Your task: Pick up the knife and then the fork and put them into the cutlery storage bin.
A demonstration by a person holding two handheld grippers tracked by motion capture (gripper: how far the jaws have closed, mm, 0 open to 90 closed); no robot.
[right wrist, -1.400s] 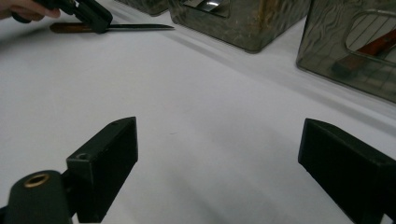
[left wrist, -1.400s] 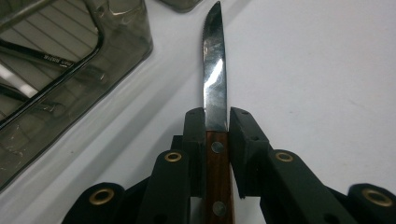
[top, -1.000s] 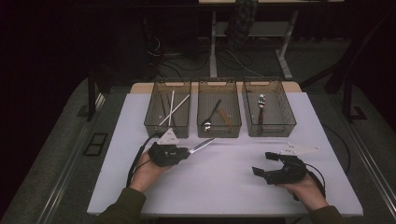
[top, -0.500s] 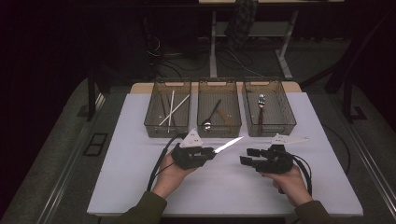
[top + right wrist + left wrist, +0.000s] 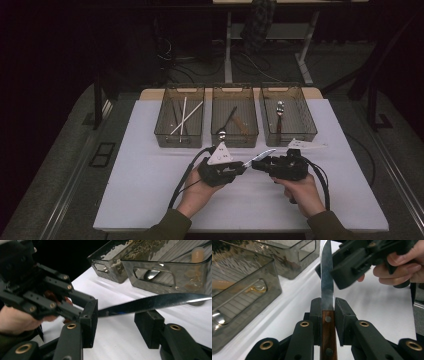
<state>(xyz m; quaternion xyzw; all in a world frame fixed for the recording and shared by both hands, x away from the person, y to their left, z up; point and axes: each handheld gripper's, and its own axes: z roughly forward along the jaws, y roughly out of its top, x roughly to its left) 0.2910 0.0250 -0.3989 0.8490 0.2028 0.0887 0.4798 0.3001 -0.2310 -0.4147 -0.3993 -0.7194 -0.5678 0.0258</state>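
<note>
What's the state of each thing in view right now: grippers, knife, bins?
left gripper: shut on the knife's wooden handle.
right gripper: jaws just closing around the blade, pads not yet on it.
knife: held off the table, blade pointing at the right gripper.
left bin: upright, holds chopsticks.
middle bin: upright, holds a dark spoon and a wooden piece.
right bin: upright, holds a metal spoon.

We see a white-topped bench (image 5: 150, 190) with three smoky plastic bins (image 5: 235, 142) standing side by side along its far edge, touching or nearly so.
</note>
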